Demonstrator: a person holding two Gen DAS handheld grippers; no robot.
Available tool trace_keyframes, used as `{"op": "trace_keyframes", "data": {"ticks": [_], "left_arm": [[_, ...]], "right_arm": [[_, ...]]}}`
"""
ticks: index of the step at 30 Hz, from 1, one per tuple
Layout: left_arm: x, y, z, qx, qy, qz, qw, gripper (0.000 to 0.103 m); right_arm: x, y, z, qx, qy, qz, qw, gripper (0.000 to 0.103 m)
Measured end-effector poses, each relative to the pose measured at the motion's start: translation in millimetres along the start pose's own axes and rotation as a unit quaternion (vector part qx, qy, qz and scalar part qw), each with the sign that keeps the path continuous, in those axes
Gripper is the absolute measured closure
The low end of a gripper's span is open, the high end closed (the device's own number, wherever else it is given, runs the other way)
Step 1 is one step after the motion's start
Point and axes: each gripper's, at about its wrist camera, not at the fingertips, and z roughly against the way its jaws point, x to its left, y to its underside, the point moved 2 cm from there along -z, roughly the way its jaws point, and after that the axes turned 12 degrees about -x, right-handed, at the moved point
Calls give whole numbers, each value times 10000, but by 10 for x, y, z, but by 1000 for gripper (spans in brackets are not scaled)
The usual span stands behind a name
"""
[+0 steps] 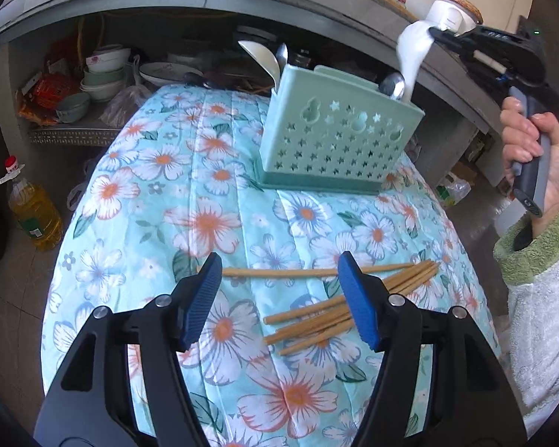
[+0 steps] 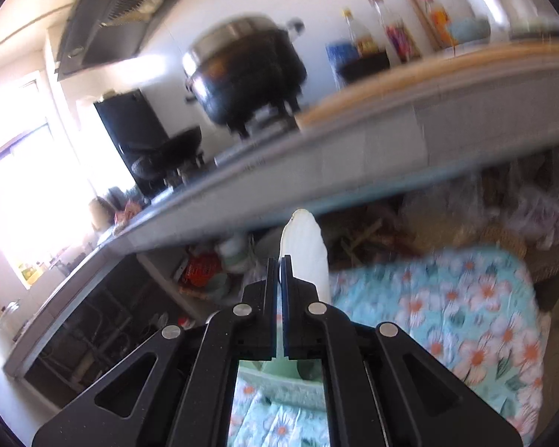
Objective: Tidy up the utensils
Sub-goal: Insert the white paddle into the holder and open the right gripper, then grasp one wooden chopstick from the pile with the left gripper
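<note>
The chopsticks [image 1: 339,298] lie loose near the desk's [image 1: 190,186] front edge, not yet sorted, while spoons already stand in the green holder [image 1: 335,141] at its far edge. The left gripper [image 1: 283,298] hovers over them, fingers wide apart and empty. The right gripper [image 2: 280,272], fingers clamped on a white spoon [image 2: 305,246], is above the holder's right end.

Oil bottle [image 1: 33,216], stacked bowls [image 1: 102,74], black pot [image 2: 248,74]

Mint-green holder [image 1: 331,141], floral turquoise cloth [image 1: 212,193]
</note>
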Motion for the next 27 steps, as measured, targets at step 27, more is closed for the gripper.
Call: {"op": "trace_keyframes", "data": {"ticks": [27], "left_arm": [[-361,365,80,104,-55,-923,9957,37]], "right_arm": [[-516,1325,1192,1383,840,-387,9861,70]]}}
